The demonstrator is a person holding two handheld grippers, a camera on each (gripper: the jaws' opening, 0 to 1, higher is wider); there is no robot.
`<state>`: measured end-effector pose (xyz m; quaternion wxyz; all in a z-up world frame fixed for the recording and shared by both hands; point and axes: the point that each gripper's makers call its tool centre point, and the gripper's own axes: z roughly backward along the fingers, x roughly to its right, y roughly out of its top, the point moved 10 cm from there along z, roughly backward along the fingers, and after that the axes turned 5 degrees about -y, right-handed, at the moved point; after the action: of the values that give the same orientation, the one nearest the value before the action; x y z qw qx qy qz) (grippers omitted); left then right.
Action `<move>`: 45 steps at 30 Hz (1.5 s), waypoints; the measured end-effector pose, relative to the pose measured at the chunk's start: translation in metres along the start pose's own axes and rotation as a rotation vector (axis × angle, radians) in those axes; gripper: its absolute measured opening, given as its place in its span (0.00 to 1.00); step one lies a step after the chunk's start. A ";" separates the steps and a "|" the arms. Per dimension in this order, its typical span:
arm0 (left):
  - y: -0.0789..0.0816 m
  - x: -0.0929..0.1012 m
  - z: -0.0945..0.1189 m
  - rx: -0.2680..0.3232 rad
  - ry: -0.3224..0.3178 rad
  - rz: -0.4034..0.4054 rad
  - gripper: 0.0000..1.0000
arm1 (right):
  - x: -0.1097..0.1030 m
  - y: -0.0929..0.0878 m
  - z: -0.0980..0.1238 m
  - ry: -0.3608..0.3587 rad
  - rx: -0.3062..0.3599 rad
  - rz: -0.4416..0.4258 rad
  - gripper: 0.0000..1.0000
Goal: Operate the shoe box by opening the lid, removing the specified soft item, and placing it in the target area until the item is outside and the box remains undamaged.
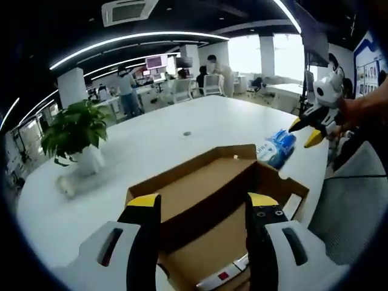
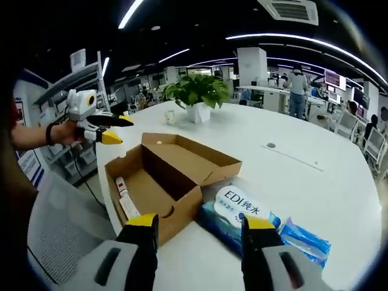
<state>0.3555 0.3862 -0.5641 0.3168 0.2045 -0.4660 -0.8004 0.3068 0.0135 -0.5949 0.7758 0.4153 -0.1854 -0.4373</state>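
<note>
**Box open, wipes pack out on the table, both claws empty**

In the left gripper view the left gripper [image 1: 203,206] has its yellow-tipped jaws spread wide with nothing between them, hovering above the open shoe box [image 1: 212,200]. In the right gripper view this same gripper appears at the far left, held in a hand [image 2: 63,133] above the box's outer corner, its jaws parted and empty.

The right gripper [image 2: 200,227] likewise stands wide apart and grips nothing. Its jaws frame the near side of the shoe box [image 2: 163,182] and the wipes pack [image 2: 254,221]. In the left gripper view it shows at the right edge, held aloft just beyond the wipes pack [image 1: 276,147], jaws parted.

The cardboard box sits near the edge of the white table [image 2: 303,145]. Its lid [image 2: 194,157] is folded back and lies flat on the table beside the base. A small white object with a red mark [image 2: 124,197] lies inside along one wall.

The wipes pack, a soft blue-and-white packet, lies flat on the table outside the box, just beside it.

Farther along the table stands a potted plant [image 2: 197,94] in a white pot. Beyond are office desks, chairs and people [image 2: 297,91].
</note>
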 end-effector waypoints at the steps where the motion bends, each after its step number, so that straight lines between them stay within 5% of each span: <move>1: -0.002 0.001 0.003 0.000 0.002 0.003 0.56 | -0.002 -0.001 -0.001 -0.002 0.000 -0.002 0.53; 29: -0.031 0.005 0.043 -0.025 0.038 0.076 0.56 | -0.043 -0.019 -0.009 0.034 -0.015 -0.024 0.54; 45: -0.030 0.003 0.046 0.000 0.051 0.114 0.57 | -0.059 0.000 -0.035 0.110 -0.092 0.158 0.52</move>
<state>0.3151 0.4241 -0.5683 0.3737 0.1981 -0.4686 -0.7756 0.2974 0.0797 -0.6113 0.8351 0.3867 -0.1545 -0.3595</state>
